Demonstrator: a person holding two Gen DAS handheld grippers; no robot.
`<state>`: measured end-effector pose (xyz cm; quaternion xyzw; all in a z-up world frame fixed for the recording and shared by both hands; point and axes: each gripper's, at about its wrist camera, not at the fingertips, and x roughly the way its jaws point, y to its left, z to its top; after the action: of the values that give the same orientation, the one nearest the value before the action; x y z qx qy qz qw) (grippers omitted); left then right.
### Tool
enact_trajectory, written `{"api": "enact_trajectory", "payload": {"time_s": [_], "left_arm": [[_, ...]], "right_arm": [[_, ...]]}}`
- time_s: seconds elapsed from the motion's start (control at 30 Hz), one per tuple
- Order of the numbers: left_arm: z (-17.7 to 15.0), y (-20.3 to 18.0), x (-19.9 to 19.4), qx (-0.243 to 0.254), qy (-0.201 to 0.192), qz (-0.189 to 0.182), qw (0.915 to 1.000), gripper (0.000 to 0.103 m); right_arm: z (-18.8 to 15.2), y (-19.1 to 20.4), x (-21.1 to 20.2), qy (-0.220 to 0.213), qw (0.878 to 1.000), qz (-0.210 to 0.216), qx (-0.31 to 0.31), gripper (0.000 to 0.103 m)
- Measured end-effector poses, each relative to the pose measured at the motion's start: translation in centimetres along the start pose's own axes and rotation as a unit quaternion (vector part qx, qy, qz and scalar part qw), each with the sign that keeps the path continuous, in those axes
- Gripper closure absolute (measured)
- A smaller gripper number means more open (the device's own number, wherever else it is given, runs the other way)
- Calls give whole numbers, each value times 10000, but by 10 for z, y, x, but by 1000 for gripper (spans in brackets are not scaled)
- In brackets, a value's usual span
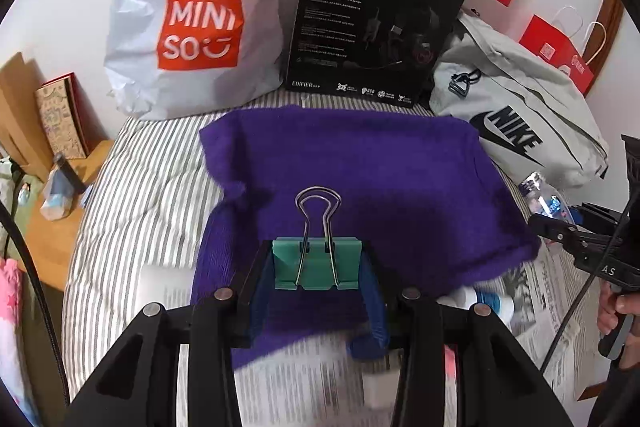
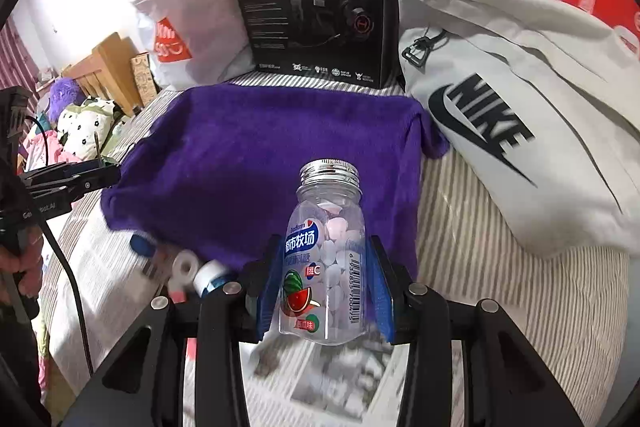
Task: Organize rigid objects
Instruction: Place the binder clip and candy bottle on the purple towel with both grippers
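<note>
Striped grey-and-white bedding [image 1: 140, 195] lies under both my grippers, with newspaper [image 2: 344, 371] spread over it directly below them. Ahead of my right gripper slumps a pale Nike bag [image 2: 512, 131], off to its right; ahead of my left stands a white Miniso bag [image 1: 192, 27], off to its left. Between those two, straight ahead, stands a black headset box [image 1: 372, 23]. Purple knitted cloth [image 1: 360, 179] lies flat just beyond both sets of fingertips, its near edge over the newspaper.

My right gripper [image 2: 324, 287] pinches a clear candy bottle [image 2: 326, 259] by its sides, blue pads against the plastic, silver cap pointing away from me, bottle clear of the newspaper. My left gripper [image 1: 318, 267] clamps a green binder clip [image 1: 316, 263] between its pads, wire handles standing up beyond the fingertips.

Small white rolls [image 2: 200, 273] sit on the newspaper left of my right gripper, at the cloth's edge.
</note>
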<state>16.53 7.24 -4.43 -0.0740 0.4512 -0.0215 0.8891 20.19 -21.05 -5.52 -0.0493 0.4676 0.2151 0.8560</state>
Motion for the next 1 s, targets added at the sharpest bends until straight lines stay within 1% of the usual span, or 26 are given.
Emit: {"api": "enact_trajectory", "payload": {"time_s": [0.37, 0.53, 0.6, 0.77, 1.0], "left_arm": [[38, -4, 59, 19, 180, -55, 9998, 64], [52, -4, 88, 33, 332, -22, 9994, 64], [57, -4, 98, 26, 356, 51, 9994, 64], [64, -4, 121, 17, 516, 107, 9986, 64], [66, -8, 130, 127, 555, 218, 9981, 64]], "right_arm": [[44, -6, 61, 199, 9997, -64, -128, 63], [58, -3, 87, 297, 9993, -155, -183, 63], [64, -2, 98, 344, 9989, -234, -210, 63], [70, 1, 116, 457, 9977, -381, -326, 63], [72, 2, 134, 617, 9956, -517, -478, 63]]}}
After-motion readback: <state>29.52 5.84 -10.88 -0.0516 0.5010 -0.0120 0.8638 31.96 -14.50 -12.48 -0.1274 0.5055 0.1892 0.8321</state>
